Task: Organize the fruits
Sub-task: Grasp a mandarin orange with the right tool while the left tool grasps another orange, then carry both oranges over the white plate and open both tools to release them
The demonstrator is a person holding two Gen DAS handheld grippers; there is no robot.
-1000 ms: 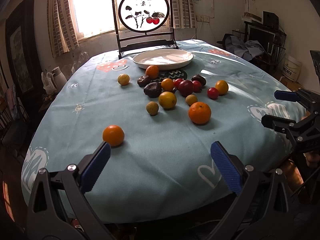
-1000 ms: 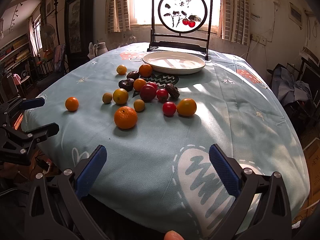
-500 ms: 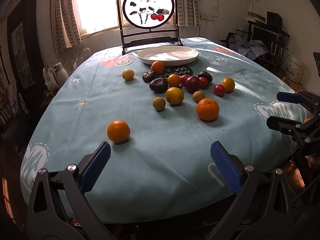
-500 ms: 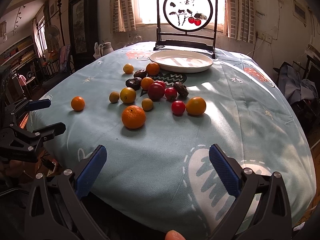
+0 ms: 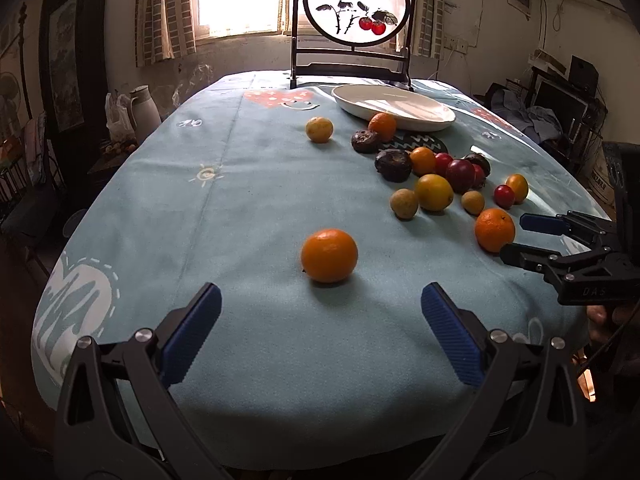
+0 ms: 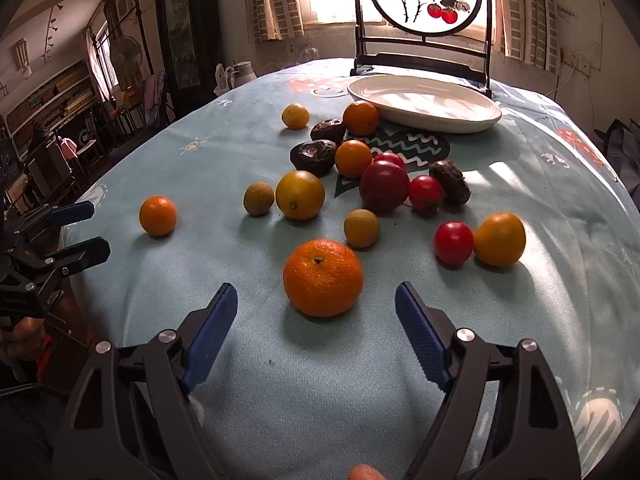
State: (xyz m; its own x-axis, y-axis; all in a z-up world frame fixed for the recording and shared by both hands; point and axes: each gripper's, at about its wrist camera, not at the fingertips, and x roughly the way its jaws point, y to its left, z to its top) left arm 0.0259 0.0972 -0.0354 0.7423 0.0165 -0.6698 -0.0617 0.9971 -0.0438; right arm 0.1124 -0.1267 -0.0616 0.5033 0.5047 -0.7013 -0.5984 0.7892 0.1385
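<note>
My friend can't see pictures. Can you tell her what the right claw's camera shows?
The right claw is open just in front of a big orange on a blue tablecloth. Behind it lie more small fruits, orange, yellow, red and dark, and an empty white plate. The left claw shows at the left edge.

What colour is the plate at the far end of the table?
White, and empty. The plate shows best in the right wrist view.

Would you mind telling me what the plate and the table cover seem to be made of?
Plate: likely glazed ceramic, white and glossy, with window light reflected across it. Table cover: soft matte fabric, perhaps fleece; a fuzzy nap shows, and it drapes over the edge.
</note>
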